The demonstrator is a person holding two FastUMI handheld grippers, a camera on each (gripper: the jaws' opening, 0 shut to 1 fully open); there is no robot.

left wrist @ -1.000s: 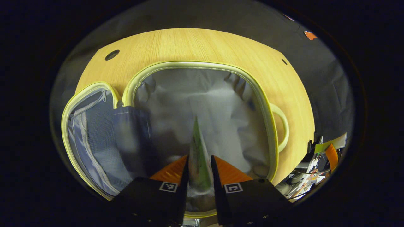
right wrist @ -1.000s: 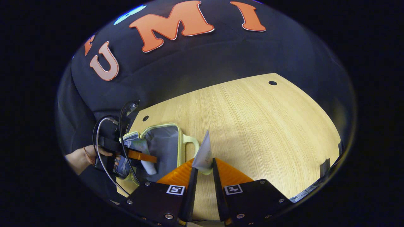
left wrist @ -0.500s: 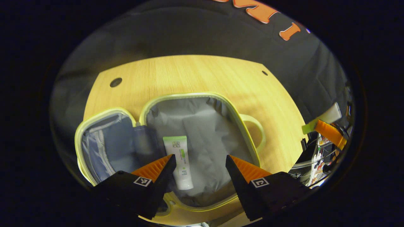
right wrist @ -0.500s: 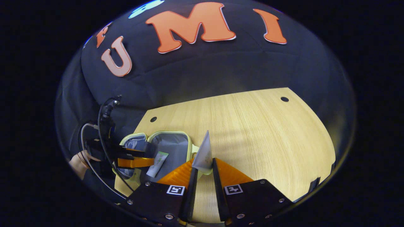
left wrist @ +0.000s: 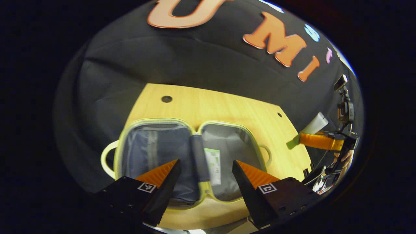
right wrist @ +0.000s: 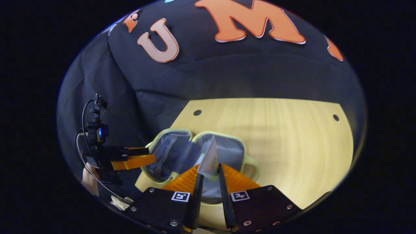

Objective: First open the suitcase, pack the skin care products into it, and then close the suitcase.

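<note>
Left gripper view: one tube (left wrist: 212, 165) in one open suitcase (left wrist: 156, 125).

Two tong-mounted fisheye cameras, both looking down over the open case

The left gripper view faces the pale-green-rimmed, grey-lined open suitcase (left wrist: 182, 156) from the near edge of the light wooden worktop (left wrist: 227, 107). The right gripper view looks from farther right, sharing suitcase (right wrist: 227, 149), worktop (right wrist: 286, 136) and wall.

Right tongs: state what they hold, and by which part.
The right tongs grip a white skin-care tube near its lower end, its flat crimped end pointing up over the open suitcase.
</note>
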